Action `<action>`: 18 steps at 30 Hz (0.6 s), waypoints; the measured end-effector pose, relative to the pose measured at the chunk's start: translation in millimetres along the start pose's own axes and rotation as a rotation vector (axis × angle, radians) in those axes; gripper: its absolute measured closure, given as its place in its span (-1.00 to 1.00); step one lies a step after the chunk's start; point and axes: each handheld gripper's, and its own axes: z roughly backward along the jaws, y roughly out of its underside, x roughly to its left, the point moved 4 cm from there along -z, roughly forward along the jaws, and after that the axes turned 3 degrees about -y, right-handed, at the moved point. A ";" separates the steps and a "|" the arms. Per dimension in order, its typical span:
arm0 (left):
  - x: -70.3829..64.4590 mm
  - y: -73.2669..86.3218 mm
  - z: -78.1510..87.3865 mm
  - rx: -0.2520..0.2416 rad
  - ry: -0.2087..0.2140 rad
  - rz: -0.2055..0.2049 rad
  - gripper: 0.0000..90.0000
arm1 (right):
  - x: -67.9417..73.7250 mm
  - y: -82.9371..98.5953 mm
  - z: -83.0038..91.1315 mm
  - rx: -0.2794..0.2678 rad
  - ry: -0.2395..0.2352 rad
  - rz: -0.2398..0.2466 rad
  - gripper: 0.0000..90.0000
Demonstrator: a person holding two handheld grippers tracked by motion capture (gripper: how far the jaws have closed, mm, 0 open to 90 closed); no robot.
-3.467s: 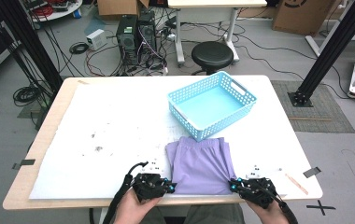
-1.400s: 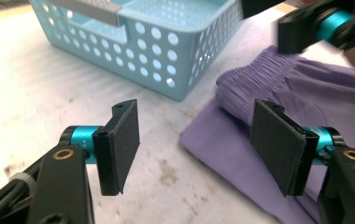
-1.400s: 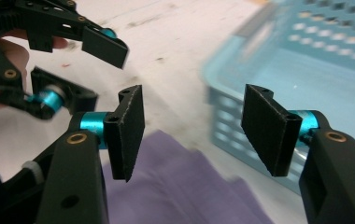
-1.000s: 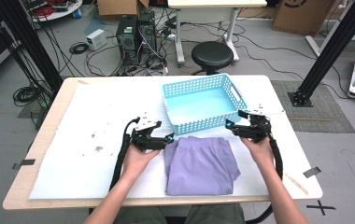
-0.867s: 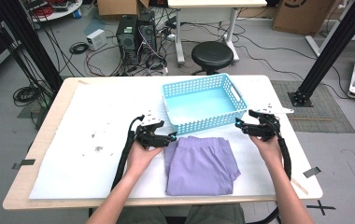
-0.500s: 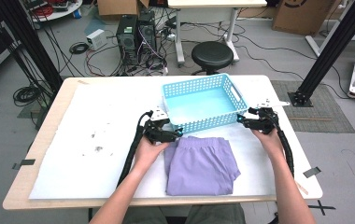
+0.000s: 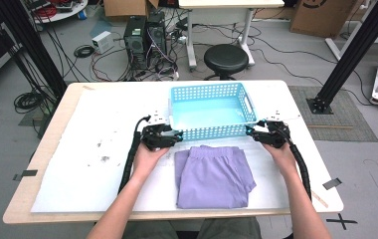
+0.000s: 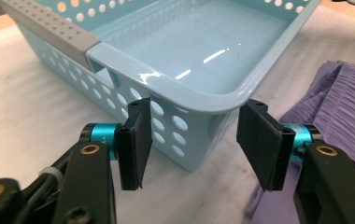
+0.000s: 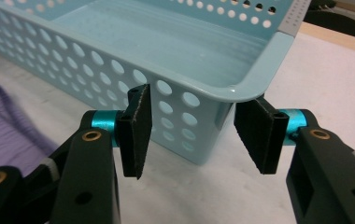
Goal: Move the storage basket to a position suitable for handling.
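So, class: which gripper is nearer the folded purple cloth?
Left. The left gripper sits at the cloth's far left corner; the right gripper is farther off, at the basket's other near corner.

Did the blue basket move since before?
Yes. The blue basket turned from slanted to square with the table's edge, and it sits nearer the purple cloth now.
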 end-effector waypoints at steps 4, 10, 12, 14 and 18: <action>5.5 0.9 7.3 0.010 0.000 0.002 0.04 | 13.1 3.8 2.1 -0.008 -0.012 0.013 0.06; 10.9 0.8 15.2 -0.006 -0.009 0.005 0.04 | 26.9 5.0 5.3 0.000 -0.036 0.023 0.05; 10.1 -1.0 17.1 -0.014 -0.025 -0.014 0.03 | 30.0 5.0 6.3 0.001 -0.047 0.024 0.05; 10.6 -0.5 17.2 -0.013 -0.022 -0.012 0.03 | 33.1 5.2 6.9 0.004 -0.046 0.024 0.04; 12.7 0.4 18.6 -0.013 -0.013 -0.018 0.03 | 34.9 5.4 7.7 -0.002 -0.055 0.015 0.04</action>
